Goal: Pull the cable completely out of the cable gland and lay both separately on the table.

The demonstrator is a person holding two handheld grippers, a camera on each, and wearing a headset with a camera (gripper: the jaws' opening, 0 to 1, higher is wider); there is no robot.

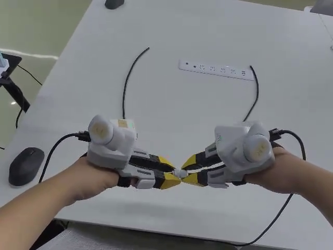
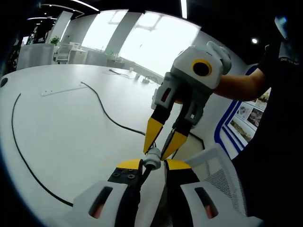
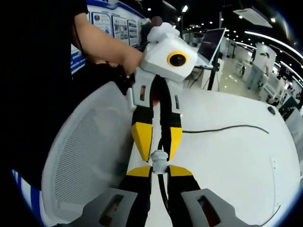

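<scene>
A small grey cable gland (image 1: 180, 173) hangs above the table's near edge, caught between the yellow tips of both grippers. My left gripper (image 1: 171, 178) comes in from the left and my right gripper (image 1: 188, 176) from the right, tip to tip. In the left gripper view the gland (image 2: 152, 158) sits between my left gripper's (image 2: 154, 164) jaws, and a thin black cable (image 2: 144, 176) runs back from it. The right gripper view shows the gland (image 3: 159, 161) in my right gripper (image 3: 160, 170), with the cable (image 3: 163, 191) passing through. More of the cable (image 1: 125, 83) lies curved on the table.
A white power strip (image 1: 216, 70) with a black cord (image 1: 255, 96) lies at the back. A black mouse (image 1: 25, 165) rests near the left edge. A white mesh chair (image 3: 85, 161) stands under the table's near edge. Black gripper leads trail off both sides.
</scene>
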